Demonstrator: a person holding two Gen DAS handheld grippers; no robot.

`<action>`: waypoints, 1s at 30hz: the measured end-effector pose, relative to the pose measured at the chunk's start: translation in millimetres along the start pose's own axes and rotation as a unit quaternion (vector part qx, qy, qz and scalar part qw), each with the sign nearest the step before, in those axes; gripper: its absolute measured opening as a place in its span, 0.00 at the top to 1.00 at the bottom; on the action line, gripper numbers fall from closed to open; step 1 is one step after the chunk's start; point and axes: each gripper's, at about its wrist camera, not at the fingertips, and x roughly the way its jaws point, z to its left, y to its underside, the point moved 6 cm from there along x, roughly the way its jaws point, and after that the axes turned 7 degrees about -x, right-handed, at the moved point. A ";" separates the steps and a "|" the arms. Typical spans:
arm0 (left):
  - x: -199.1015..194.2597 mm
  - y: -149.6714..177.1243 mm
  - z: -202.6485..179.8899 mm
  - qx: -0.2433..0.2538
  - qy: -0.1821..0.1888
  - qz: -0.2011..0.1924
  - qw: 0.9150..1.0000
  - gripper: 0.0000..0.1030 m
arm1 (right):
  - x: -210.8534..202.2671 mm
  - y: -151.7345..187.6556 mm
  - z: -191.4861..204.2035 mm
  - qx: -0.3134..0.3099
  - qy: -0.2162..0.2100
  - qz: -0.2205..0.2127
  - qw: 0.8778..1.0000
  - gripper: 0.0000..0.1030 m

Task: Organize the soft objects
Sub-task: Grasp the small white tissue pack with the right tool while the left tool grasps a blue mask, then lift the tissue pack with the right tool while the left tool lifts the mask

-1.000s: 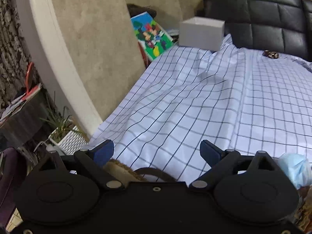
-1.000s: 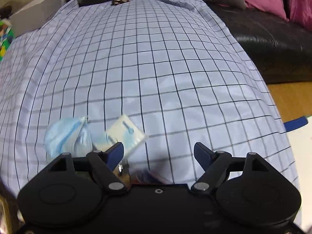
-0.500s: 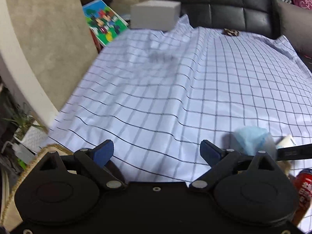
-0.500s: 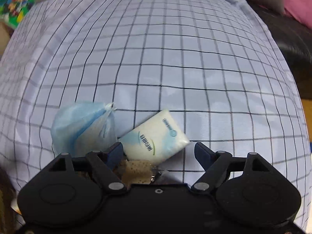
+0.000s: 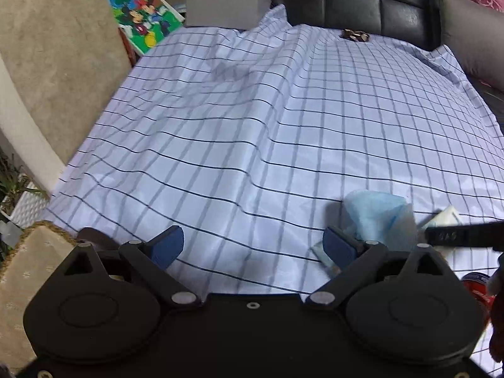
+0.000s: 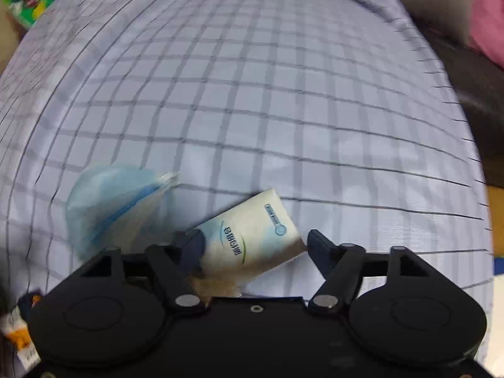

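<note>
Straddling tissue pack (image 6: 252, 230) near cloth (image 6: 252, 94) edge, right claw (image 6: 252, 245) apart, left claw (image 5: 253, 245) apart.

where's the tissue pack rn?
In the right wrist view the tissue pack lies on the checked sheet, between the open right gripper's fingers, just right of the blue mask.

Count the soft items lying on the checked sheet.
2: a crumpled blue mask near the front edge, and a white tissue pack beside it, between the right tool's open fingers. Others may be hidden.
</note>
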 end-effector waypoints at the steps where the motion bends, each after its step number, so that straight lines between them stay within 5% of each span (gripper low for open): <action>1: 1.5 0.9 -5.2 0.003 0.005 0.004 1.000 0.10 | -1.5 -2.1 -6.6 0.009 0.007 -0.004 1.000 0.45; 2: 3.4 2.1 -10.8 0.008 0.009 0.007 1.000 0.10 | -3.7 -3.0 -14.7 0.020 0.012 -0.007 1.000 0.57; 4: 7.3 5.3 -22.5 0.020 0.012 0.010 1.000 0.10 | -6.2 -3.0 -31.8 0.039 0.021 -0.006 0.999 0.61; 14: 26.3 15.3 -75.0 0.066 0.082 0.024 0.994 0.06 | 3.4 9.8 -86.4 0.077 0.046 -0.003 0.996 0.47; 23: 45.2 11.1 -96.2 0.043 0.109 0.040 0.992 0.05 | 12.8 18.7 -107.6 0.075 0.034 -0.008 0.997 0.35; 26: 56.7 13.3 -98.5 0.040 0.107 0.054 0.992 0.19 | 16.2 20.3 -108.3 0.073 0.024 -0.011 0.997 0.29; 28: 63.6 17.0 -99.3 0.035 0.114 0.074 0.990 0.41 | 16.5 23.1 -106.9 0.073 0.020 -0.014 0.997 0.24; 30: 68.0 20.6 -97.4 0.024 0.125 0.095 0.987 0.43 | 14.0 22.3 -105.0 0.074 0.011 -0.023 0.997 0.20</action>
